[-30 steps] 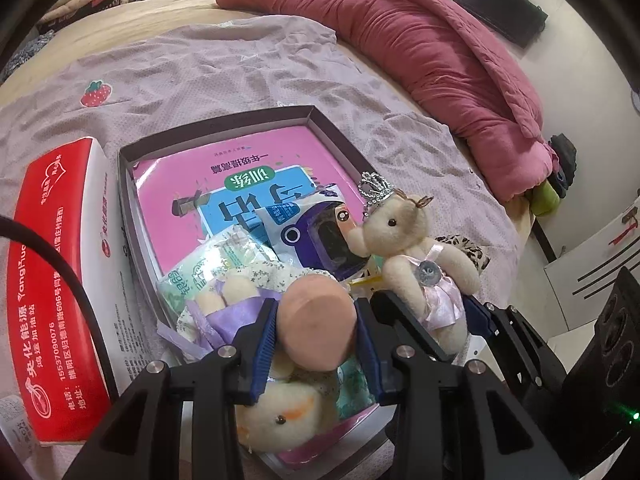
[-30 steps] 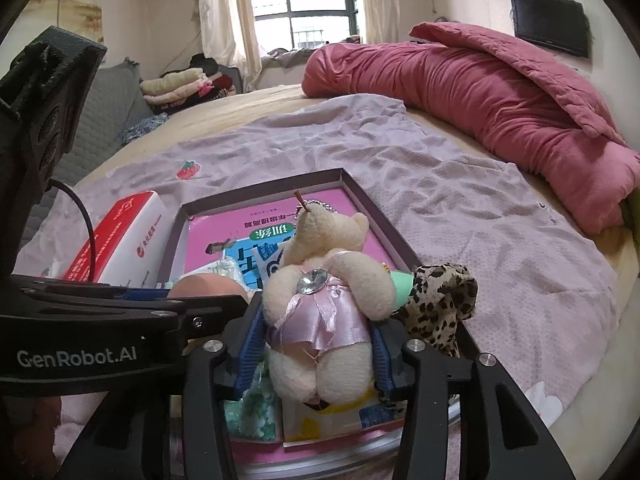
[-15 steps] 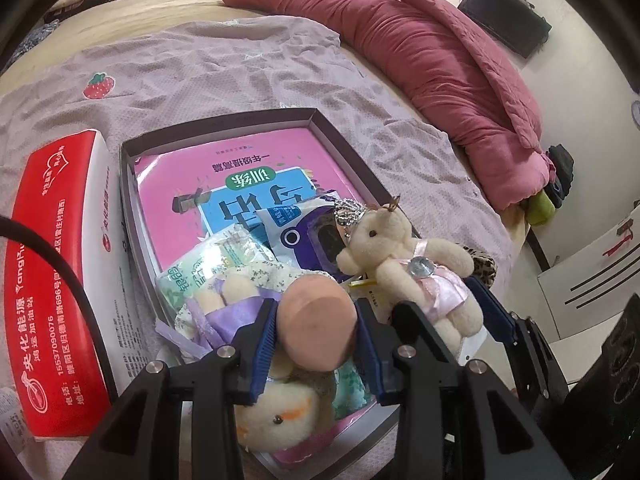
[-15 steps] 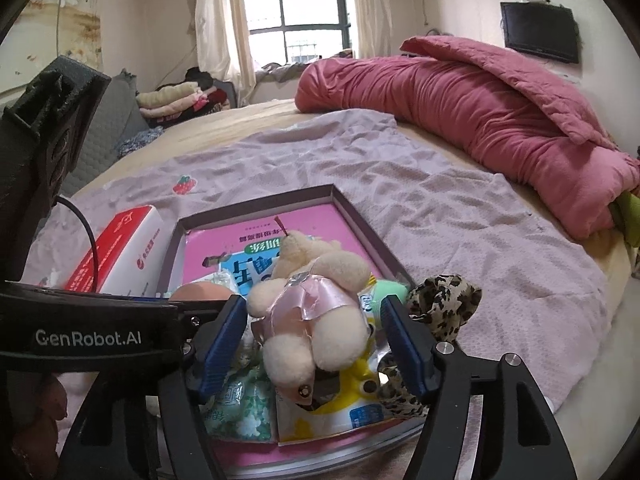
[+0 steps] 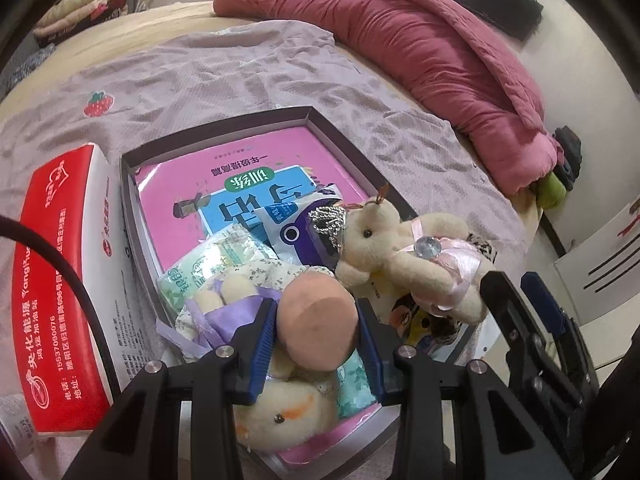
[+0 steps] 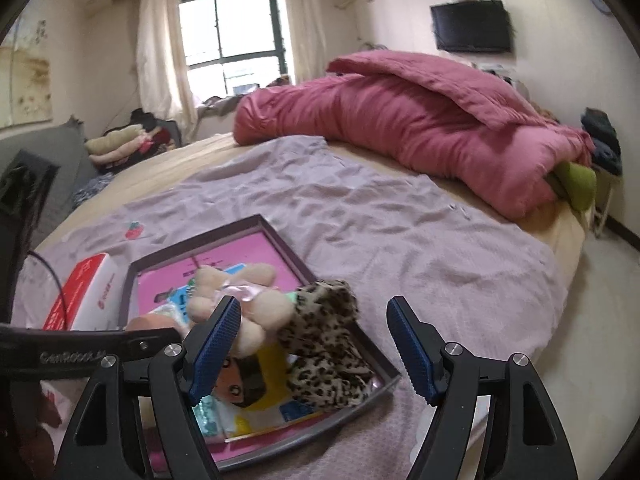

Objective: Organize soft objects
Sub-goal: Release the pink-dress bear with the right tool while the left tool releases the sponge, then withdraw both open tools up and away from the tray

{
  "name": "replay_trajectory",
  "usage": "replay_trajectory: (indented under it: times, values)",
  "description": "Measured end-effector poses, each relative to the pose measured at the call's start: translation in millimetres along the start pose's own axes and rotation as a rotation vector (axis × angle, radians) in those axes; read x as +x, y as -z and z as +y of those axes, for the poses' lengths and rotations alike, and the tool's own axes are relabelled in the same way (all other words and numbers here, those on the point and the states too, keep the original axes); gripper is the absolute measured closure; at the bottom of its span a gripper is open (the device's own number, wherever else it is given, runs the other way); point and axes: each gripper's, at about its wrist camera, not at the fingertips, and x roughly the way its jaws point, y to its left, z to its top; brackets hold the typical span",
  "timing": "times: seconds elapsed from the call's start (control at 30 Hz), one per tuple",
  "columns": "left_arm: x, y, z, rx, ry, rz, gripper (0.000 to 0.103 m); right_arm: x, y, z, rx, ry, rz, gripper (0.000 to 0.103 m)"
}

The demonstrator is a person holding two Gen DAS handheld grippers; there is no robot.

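**Bear laid in the box; the peach toy is not yet set down**

The shallow dark box (image 5: 224,128) on the bed already holds most of the soft things. The cream bear in a pink dress (image 5: 412,256) lies on its side at about 3 o'clock in the box, in the left wrist view. The right gripper (image 6: 314,344) has its jaws opening, nothing pressed between them; the bear sits just beyond its left pad. So that placement looks done.

The left gripper (image 5: 316,340) is at a middling width, its blue pads clamped on a round peach-coloured soft toy (image 5: 318,322), held above the box's near end, around 6 o'clock. This one is left to put down.

Counted, as far as visible:
- one cream bear in pink
- one peach toy, gripped
- one toy in a lilac flowered dress (image 5: 224,304), at 7 o'clock in the box
- one pale yellow plush (image 5: 284,412) at the near rim
- one leopard-print soft piece (image 6: 328,344), draped over the box's right edge
- one pink booklet (image 5: 240,172) under everything
- at least two plastic packets, partly hidden

A red and white carton (image 5: 68,268) stands just beside the box at 9 o'clock. Whether the leopard piece needs tucking in is a judgement; it seems half out.
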Motion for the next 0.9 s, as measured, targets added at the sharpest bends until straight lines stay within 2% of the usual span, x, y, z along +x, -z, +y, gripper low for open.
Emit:
replay_trajectory:
  times: [0.27,0.37,0.63,0.77,0.9]
  values:
    - [3.4,5.7,-11.8,0.063,-0.051,-0.015,0.058,2.5,0.9,-4.6,0.01,0.009,0.014,0.026]
    - [3.2,7.9,-13.2,0.062,-0.03,-0.025,0.05,2.4,0.9,-5.7,0.015,0.013,0.018,0.026]
    - [1.8,10.7,-16.2,0.073,-0.021,-0.034,0.047,3.9,2.1,-14.0,0.048,0.024,0.024,0.026]
    - [-6.2,12.8,-12.4,0.052,0.034,-0.051,0.039,3.8,2.4,-17.0,0.06,0.033,0.022,0.026]
    - [-18.5,17.0,-11.6,0.05,0.055,-0.074,0.038,2.0,2.7,-19.8,0.07,0.038,0.017,0.027]
